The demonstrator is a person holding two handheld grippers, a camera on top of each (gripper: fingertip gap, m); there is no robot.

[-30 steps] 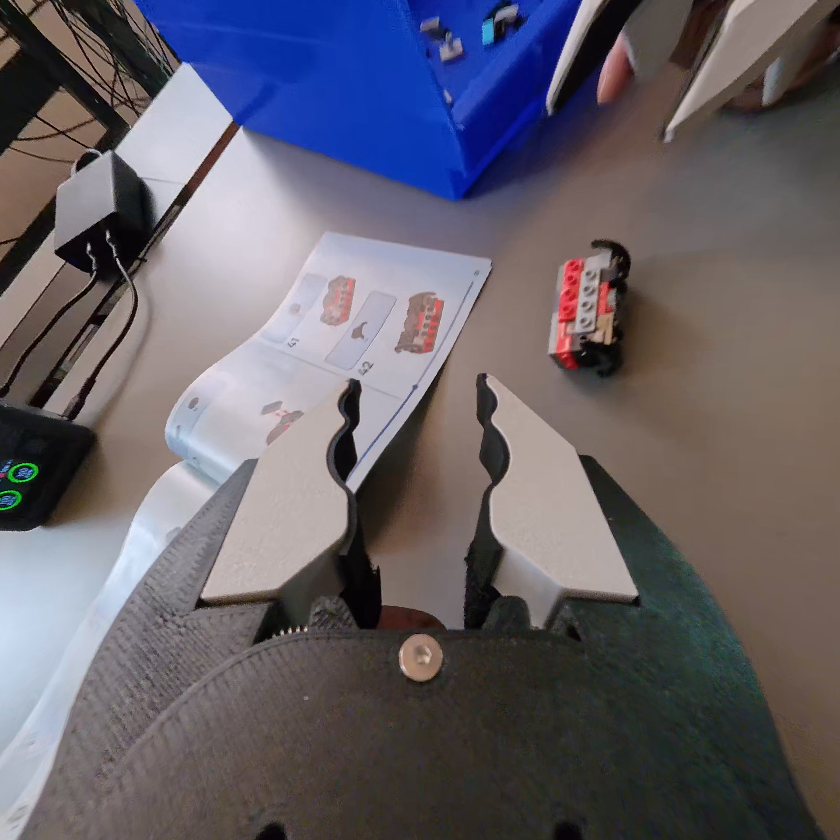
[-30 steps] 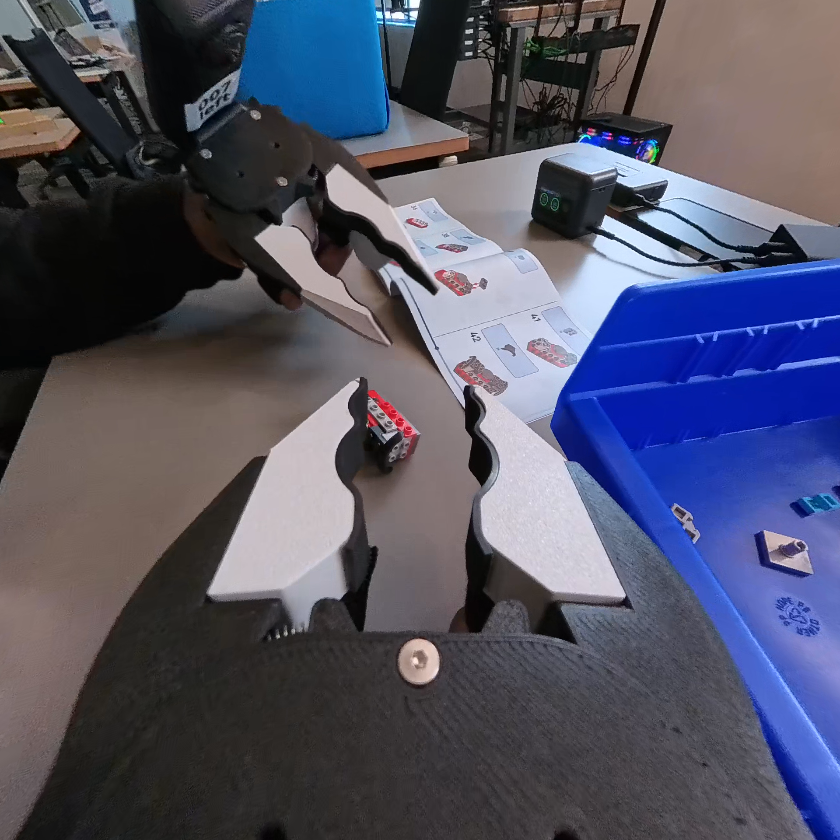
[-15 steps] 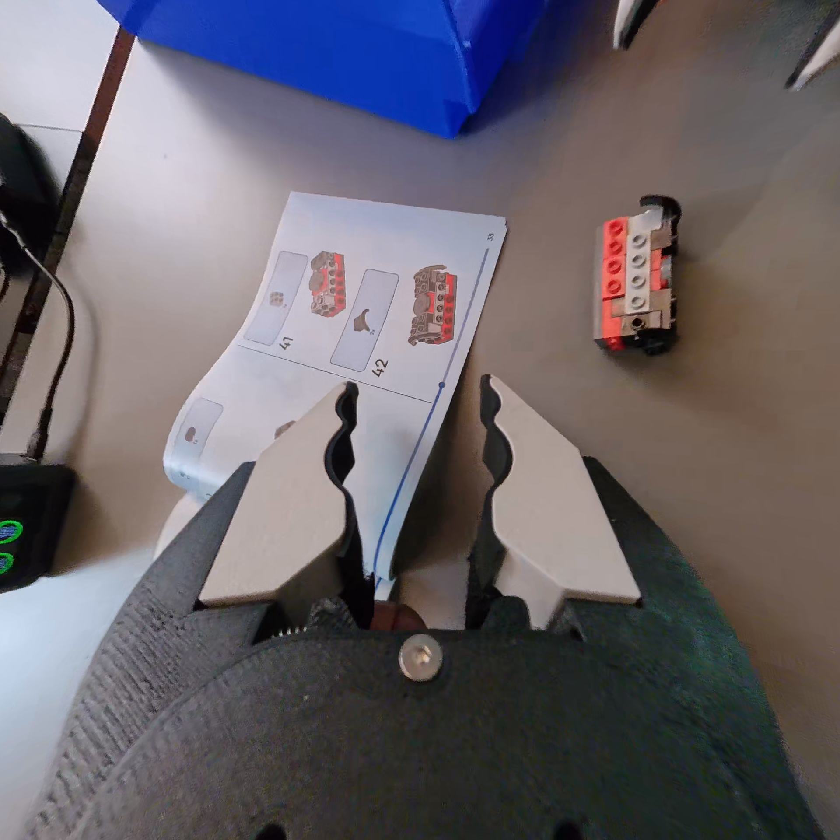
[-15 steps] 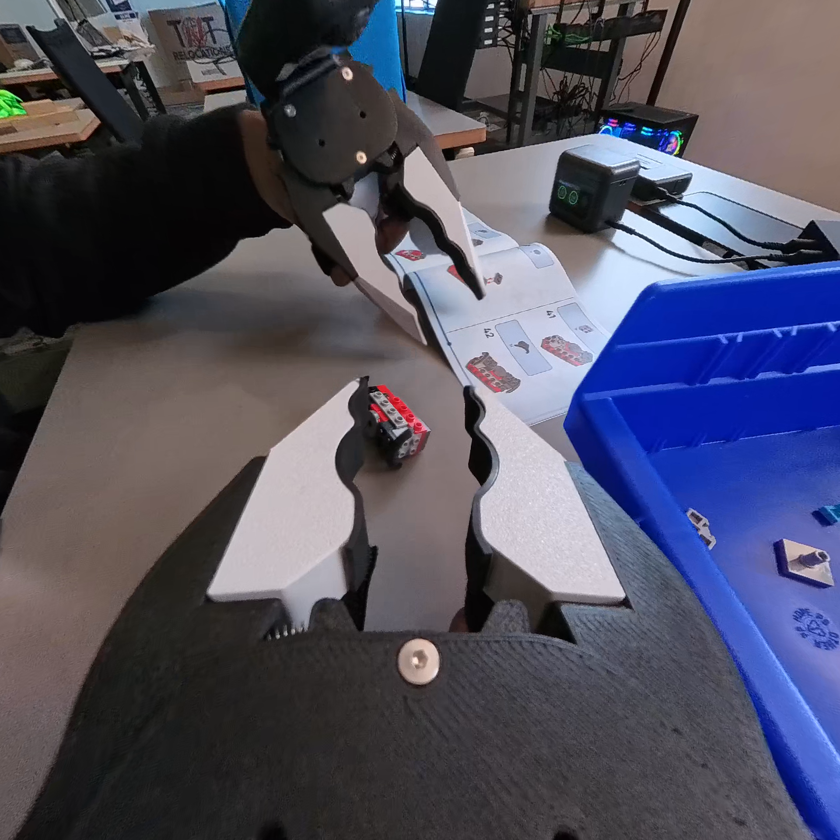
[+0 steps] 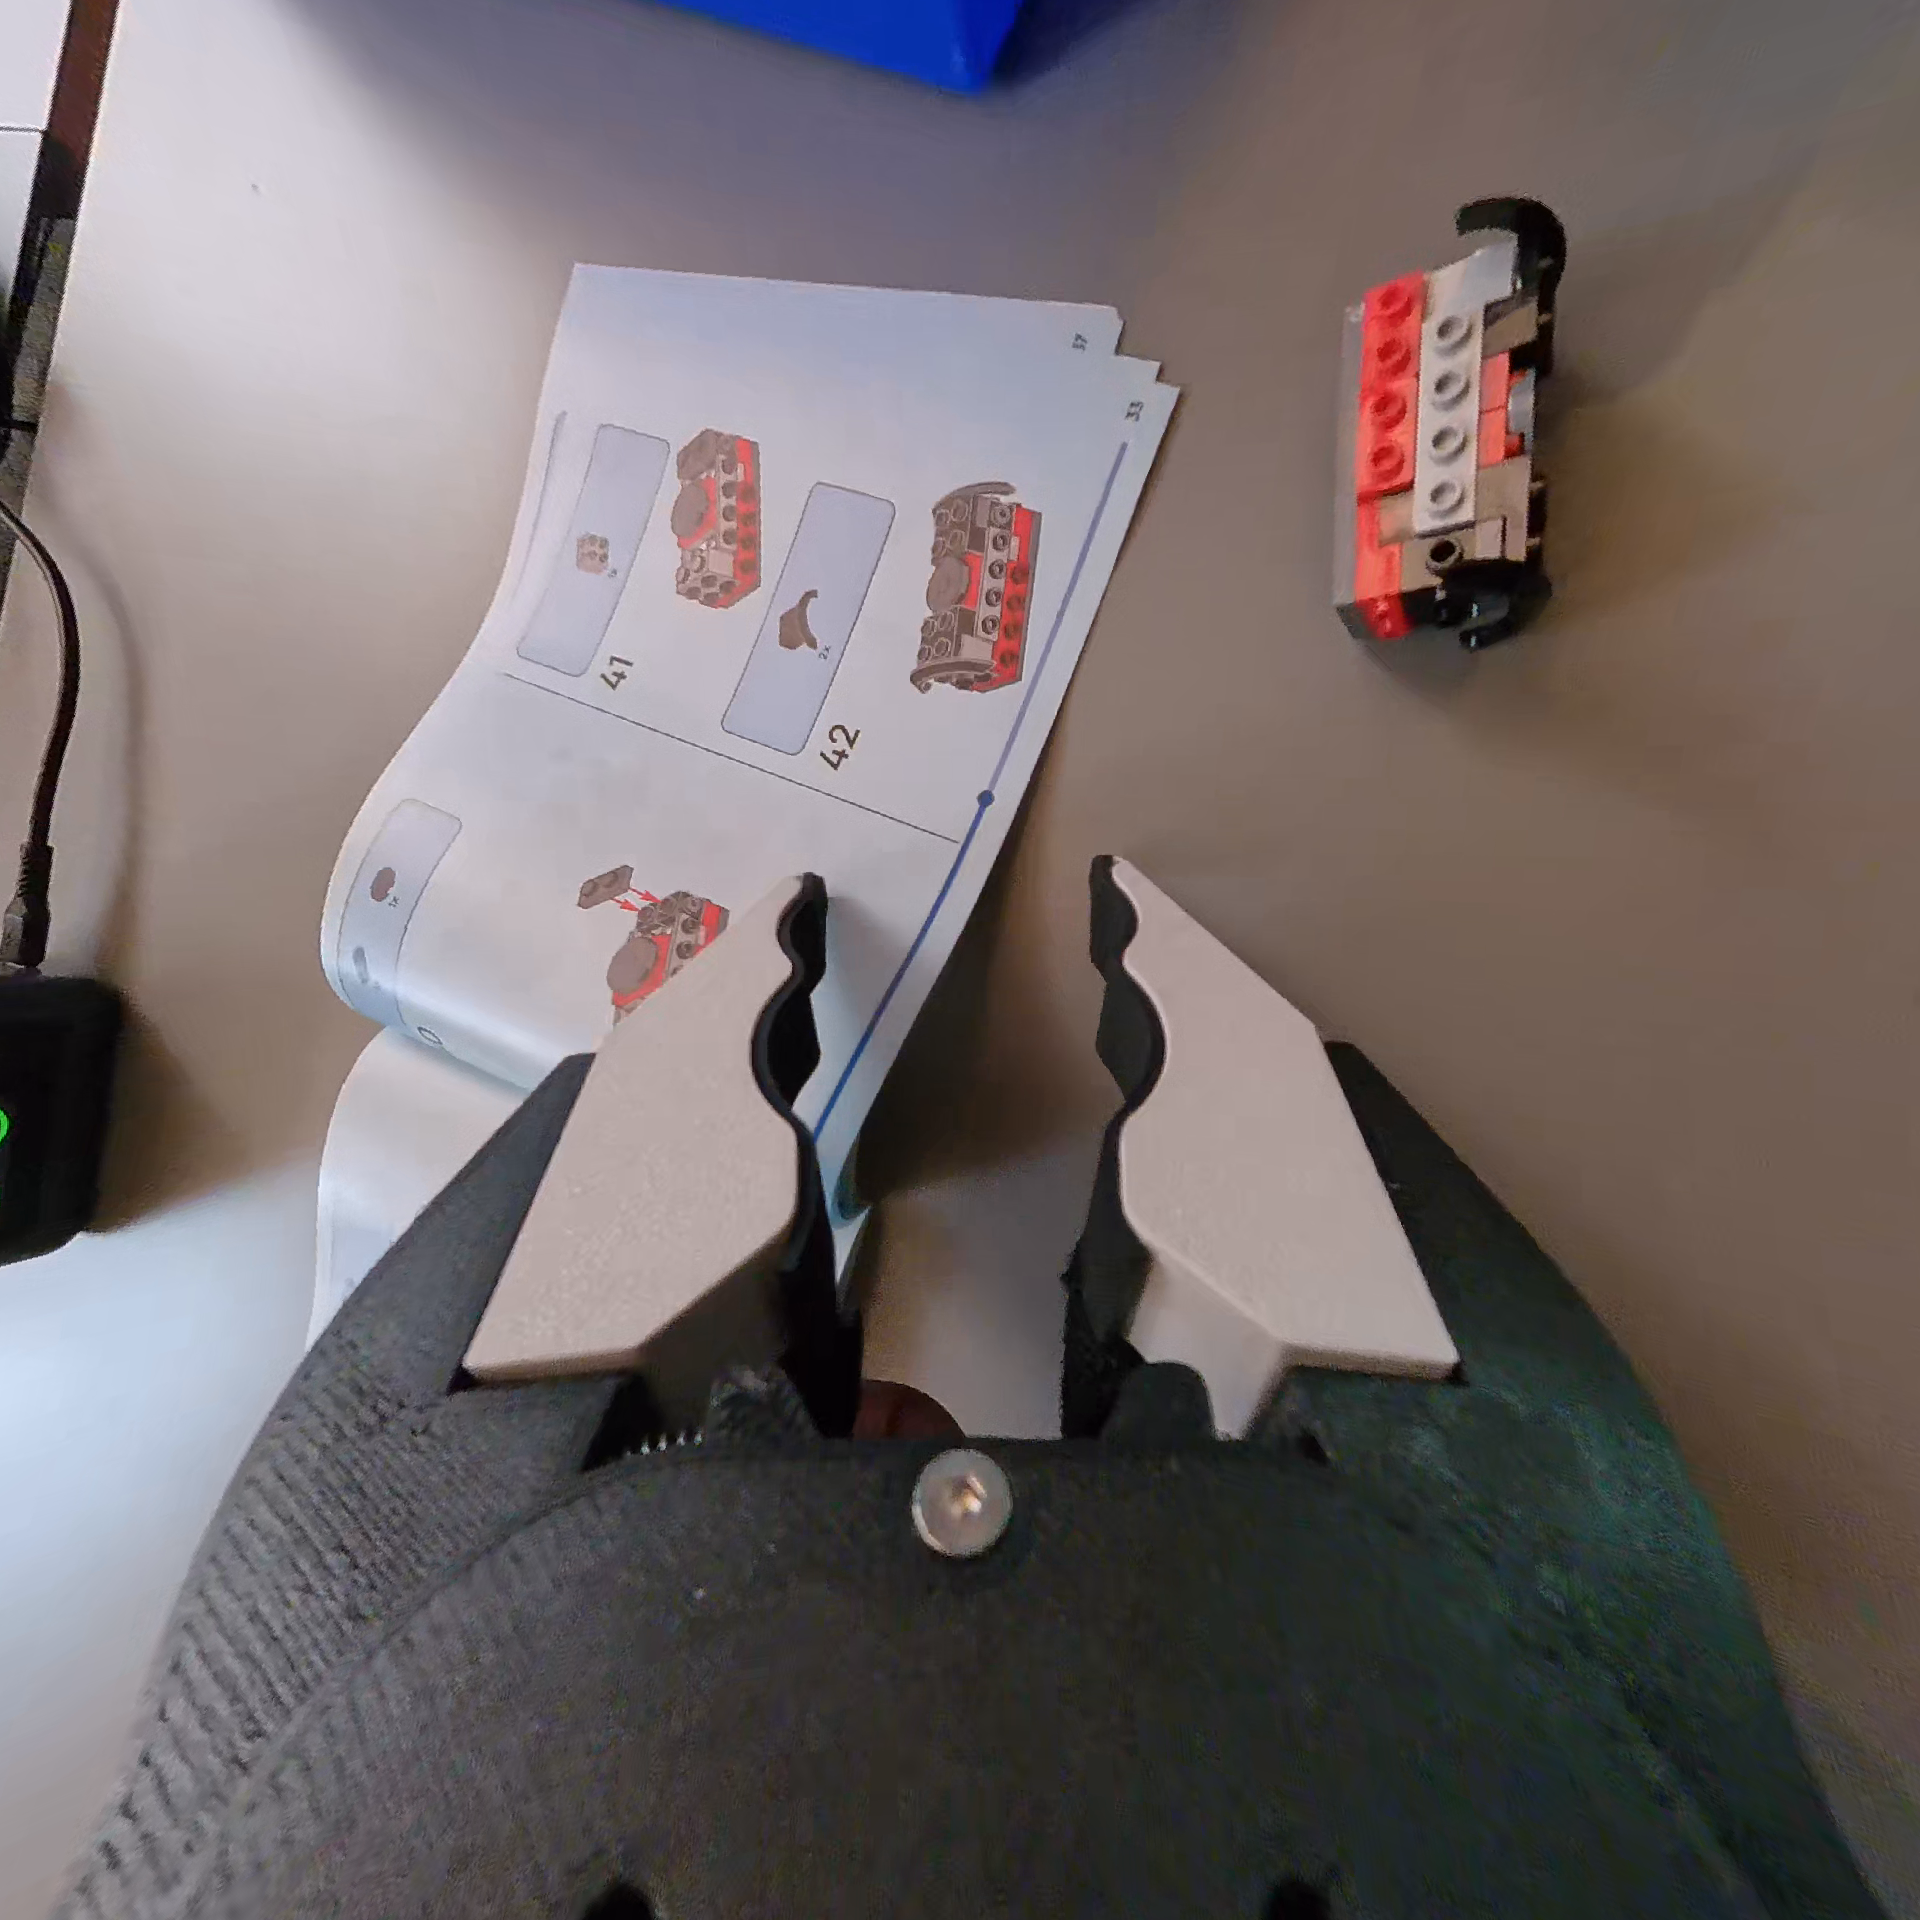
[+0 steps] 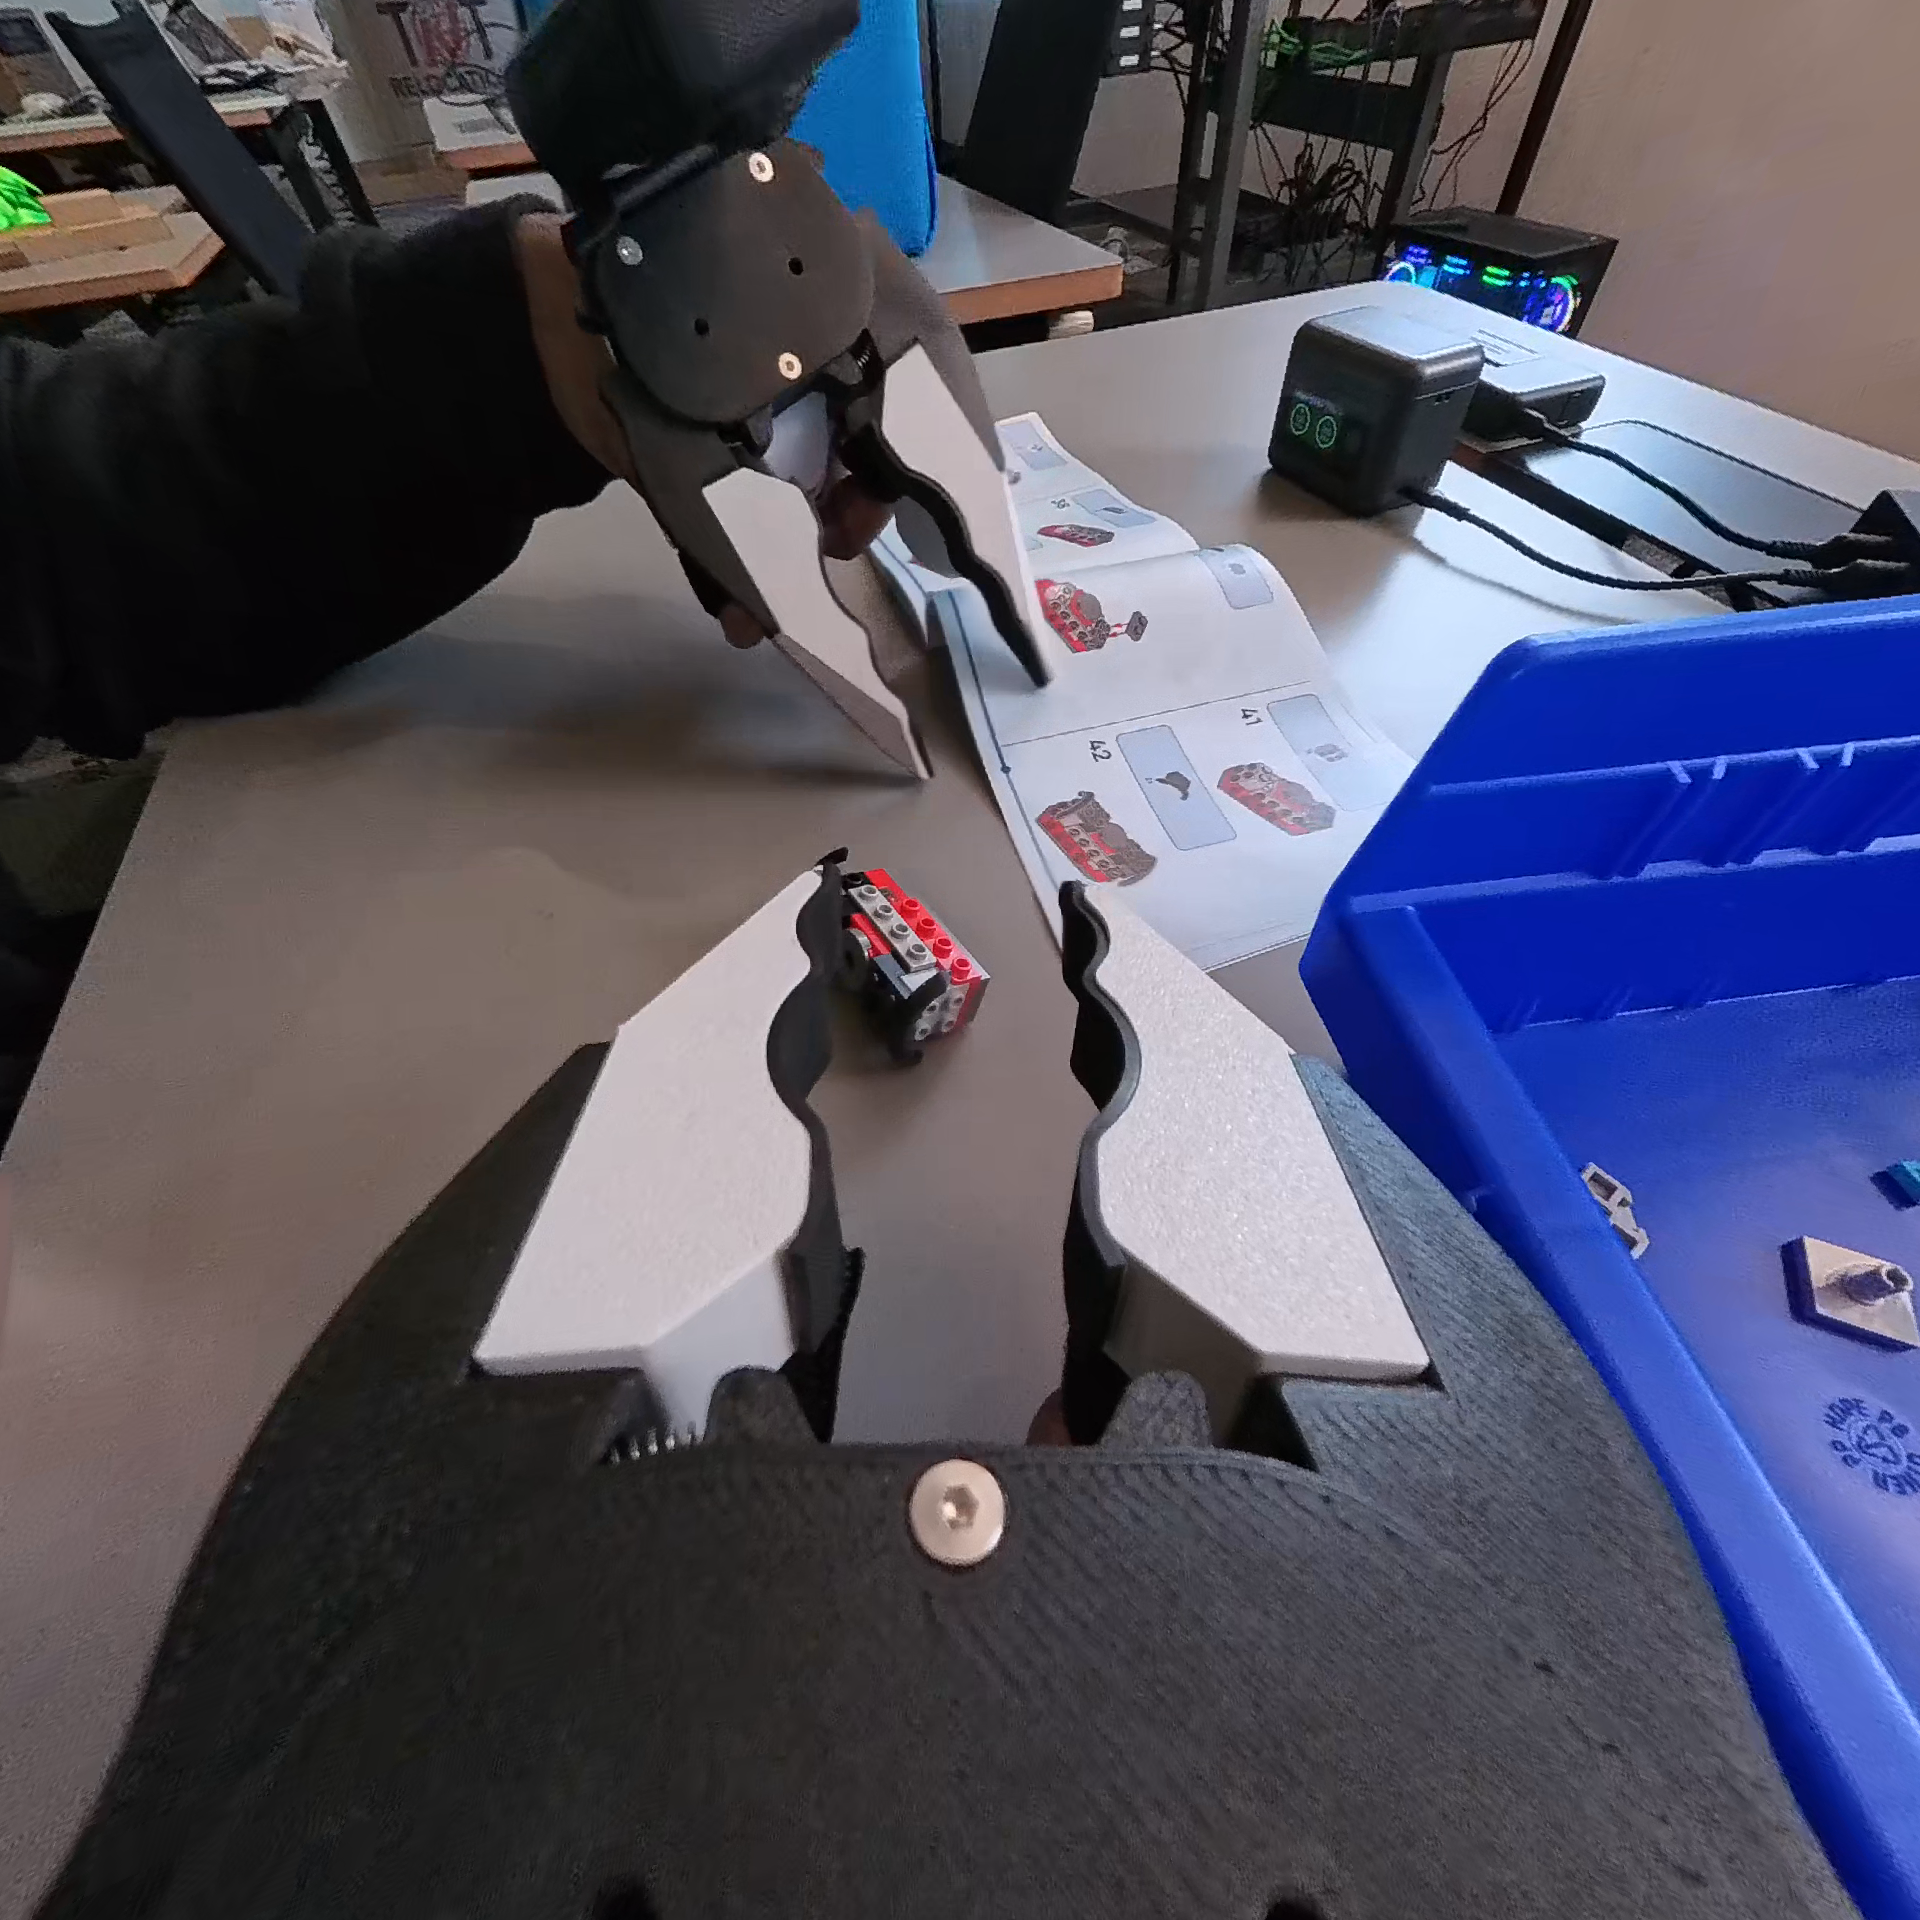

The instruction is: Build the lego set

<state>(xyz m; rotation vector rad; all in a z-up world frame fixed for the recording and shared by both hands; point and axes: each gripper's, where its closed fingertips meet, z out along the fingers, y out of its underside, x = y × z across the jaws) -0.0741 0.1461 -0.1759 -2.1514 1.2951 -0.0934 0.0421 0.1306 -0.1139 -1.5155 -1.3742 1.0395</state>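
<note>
Your right gripper (image 6: 940, 894) is the nearer one: the small red, grey and black brick-built lego model (image 6: 914, 966) lies on the grey tabletop (image 6: 416, 935) just ahead of its tips, toward 11 o'clock, close to the left finger and not touched. In the left wrist view the same model (image 5: 1444, 436) sits well off at 1 o'clock from your left gripper (image 5: 956, 883), with its long axis running roughly 12 to 6. Both tongs stand apart and hold nothing. Your left gripper hangs over the near edge of the open white paper instruction booklet (image 5: 810, 540), one tip over the page, the other over bare table. The blue plastic parts bin (image 6: 1558, 935) is at 3 o'clock of the right gripper, a few loose pieces inside. Versus half a second ago: left gripper has dropped closer to the booklet, pages fill more of its view, the bin is almost out of frame; right gripper barely shifted, model in much the same spot.
</note>
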